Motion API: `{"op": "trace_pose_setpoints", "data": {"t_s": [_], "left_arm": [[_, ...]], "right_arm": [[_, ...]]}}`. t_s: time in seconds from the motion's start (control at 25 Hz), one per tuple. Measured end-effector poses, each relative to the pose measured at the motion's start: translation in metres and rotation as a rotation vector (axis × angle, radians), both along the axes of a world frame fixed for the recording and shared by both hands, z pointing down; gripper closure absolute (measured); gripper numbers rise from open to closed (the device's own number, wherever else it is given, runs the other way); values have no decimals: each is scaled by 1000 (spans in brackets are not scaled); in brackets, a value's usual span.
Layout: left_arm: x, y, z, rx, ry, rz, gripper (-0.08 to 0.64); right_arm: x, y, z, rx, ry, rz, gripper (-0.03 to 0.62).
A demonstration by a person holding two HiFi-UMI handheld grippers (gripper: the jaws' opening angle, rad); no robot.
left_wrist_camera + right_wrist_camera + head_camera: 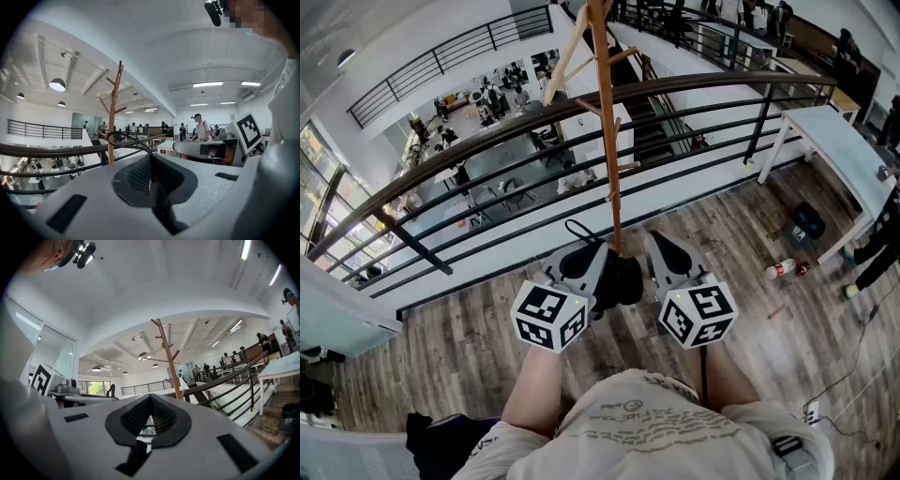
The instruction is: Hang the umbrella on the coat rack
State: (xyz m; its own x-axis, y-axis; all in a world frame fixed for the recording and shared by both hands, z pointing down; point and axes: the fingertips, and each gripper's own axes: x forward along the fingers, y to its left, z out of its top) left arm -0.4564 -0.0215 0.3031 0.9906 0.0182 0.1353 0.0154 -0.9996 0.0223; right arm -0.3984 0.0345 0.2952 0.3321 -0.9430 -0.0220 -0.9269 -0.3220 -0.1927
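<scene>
**A:** Head view first. The left gripper [592, 255] is clamped shut, with the black umbrella [623, 281] bunched just to its right. The umbrella's strap loop [572, 225] rises off the gripper's tips.

**B:** The right gripper [661, 246] sits on the umbrella's far side, level with its partner. The coat rack [605, 141] stands straight ahead between the two, and a railing [487, 139] runs past behind it.

**A:** Over to the left gripper view. The jaws are pressed together on the strap loop [126, 135], which curls up and left from the tips. The coat rack [111, 117] is ahead and to their left.

**B:** Whether the loop touches the pole there, neither can tell.

**A:** Right gripper view now. The tips meet and light shows through the slot behind them, so it has hold of nothing. The coat rack [169, 364] is ahead, a little to the right.
</scene>
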Motion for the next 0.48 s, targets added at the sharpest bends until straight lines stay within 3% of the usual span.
{"op": "trace_pose_setpoints", "data": {"t_s": [0.48], "left_arm": [[19,17,4,-5,-12,-16,557]], "right_arm": [[18,20,2,13,-11,-16,591]]}}
